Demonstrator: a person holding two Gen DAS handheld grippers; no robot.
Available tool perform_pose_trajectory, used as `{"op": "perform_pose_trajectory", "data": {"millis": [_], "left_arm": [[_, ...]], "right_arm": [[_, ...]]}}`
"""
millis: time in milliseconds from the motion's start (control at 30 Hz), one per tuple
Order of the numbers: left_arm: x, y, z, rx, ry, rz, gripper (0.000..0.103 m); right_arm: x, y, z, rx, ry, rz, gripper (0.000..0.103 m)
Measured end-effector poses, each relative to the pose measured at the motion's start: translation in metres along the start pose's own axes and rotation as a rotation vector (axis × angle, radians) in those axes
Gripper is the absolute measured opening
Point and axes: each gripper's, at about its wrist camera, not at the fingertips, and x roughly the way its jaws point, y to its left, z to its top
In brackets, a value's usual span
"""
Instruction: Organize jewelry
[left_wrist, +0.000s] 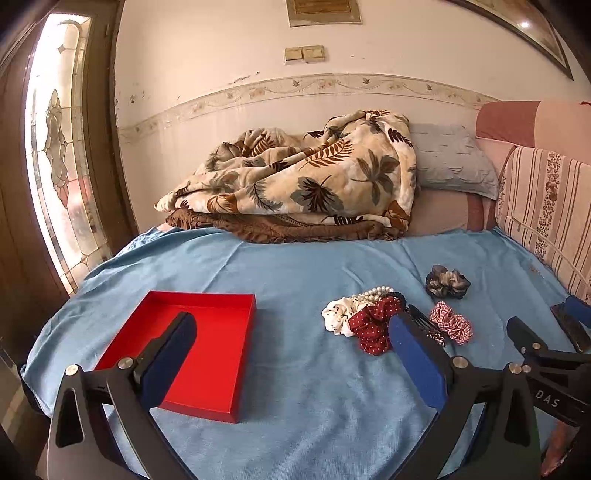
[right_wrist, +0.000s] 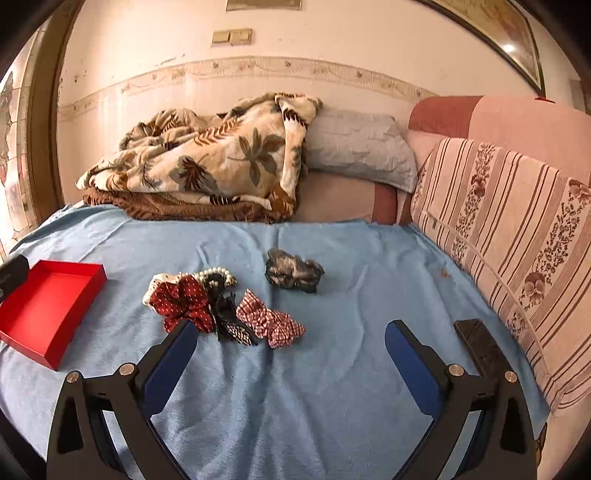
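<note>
Nothing is in either tool yet: my left tool and right tool both hang with fingers spread wide and empty above the bed's light blue cloth cover.

The shallow red cardboard tray lies bare toward the bed's left edge, partly under my left tool. Near the middle sits the heap: a dark red white-dotted fabric scrunchie, a white dotted scrunchie beneath it, a string of white pearl beads behind, a black toothed hair clip, and a red-and-white checked scrunchie touching the clip. A grey-and-black patterned scrunchie lies apart, further back.

I would judge the first pick is in hand. My advice to myself: take the checked scrunchie with the right tool, since it sits on the heap's outer side. Come down over its puffed middle, close on fabric only, and lift slowly in case the clip's teeth snag. Leave the pearls until they lie exposed.
</note>
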Motion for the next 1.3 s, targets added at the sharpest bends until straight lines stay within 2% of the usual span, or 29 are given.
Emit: {"op": "perform_pose_trajectory", "data": {"millis": [200,467,700,1100,1300], "left_arm": [[-0.006,0.005,0.000,-0.020,-0.017,0.010,0.103],[-0.019,0.006,-0.004,-0.034,-0.054,-0.066,0.103],[-0.024,0.007,-0.001,-0.052,-0.038,-0.112,0.103],[-0.039,0.008,0.000,-0.042,-0.054,-0.080,0.103],[-0.019,0.018,0.006,-0.052,-0.005,-0.049,0.103]], "right_arm": [[-0.014,0.002,0.004,-0.004,-0.050,-0.001,0.103],[-0.025,0.002,0.003,-0.005,-0.065,0.010,0.103],[-0.037,-0.001,0.005,0.000,-0.083,0.004,0.103],[-0.051,-0.003,0.007,-0.001,-0.094,-0.002,0.103],[-0.034,-0.006,0.012,-0.023,-0.052,0.020,0.103]]}}
